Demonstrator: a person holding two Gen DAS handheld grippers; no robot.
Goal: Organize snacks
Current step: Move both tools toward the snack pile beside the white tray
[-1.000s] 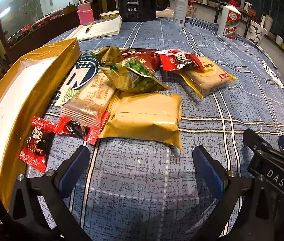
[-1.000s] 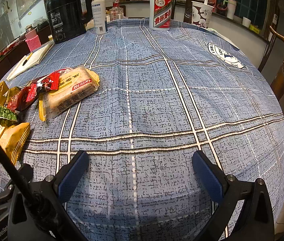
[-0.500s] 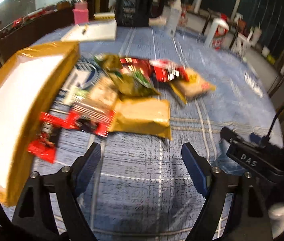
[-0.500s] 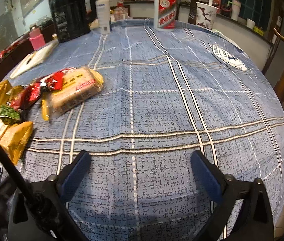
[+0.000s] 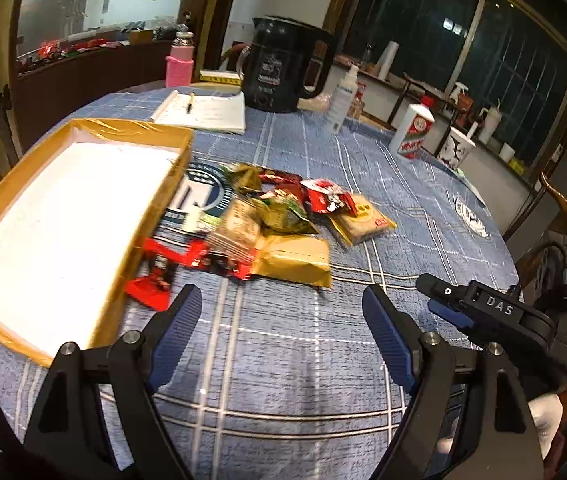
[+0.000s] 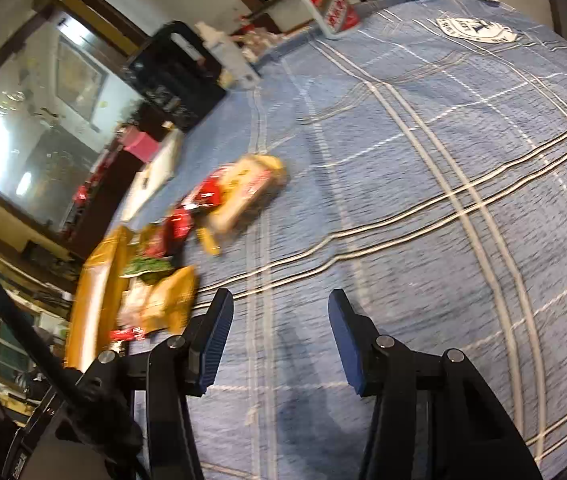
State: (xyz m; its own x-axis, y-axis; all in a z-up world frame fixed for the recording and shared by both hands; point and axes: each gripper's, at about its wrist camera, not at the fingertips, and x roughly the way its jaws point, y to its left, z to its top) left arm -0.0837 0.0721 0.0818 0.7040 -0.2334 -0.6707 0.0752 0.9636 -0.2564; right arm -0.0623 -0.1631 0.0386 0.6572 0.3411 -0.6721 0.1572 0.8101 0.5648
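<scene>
Several snack packets lie in a pile on the blue checked tablecloth: a gold packet [image 5: 293, 260], red packets [image 5: 155, 280], a green-gold packet [image 5: 283, 214] and a yellow biscuit packet [image 5: 361, 222]. An empty gold-rimmed box [image 5: 163, 196] with a white floor lies left of them. My left gripper [image 5: 283, 328] is open and empty, above the cloth in front of the pile. My right gripper [image 6: 279, 336] is open and empty, tilted, right of the pile; it shows in the left wrist view [image 5: 483, 308]. The yellow biscuit packet [image 6: 247, 188] and gold packet [image 6: 167, 300] appear blurred there.
At the back of the round table stand a black kettle [image 5: 283, 68], an open notebook with a pen [image 5: 203, 110], a white spray bottle [image 5: 341, 98], a white and red liquor bottle [image 5: 413, 132] and a paper cup [image 5: 457, 148]. A wooden chair [image 5: 563, 208] stands at the right.
Both grippers have lifted and pulled back from the table. The right gripper has rolled and its jaws have narrowed somewhat. The snacks have not moved.
</scene>
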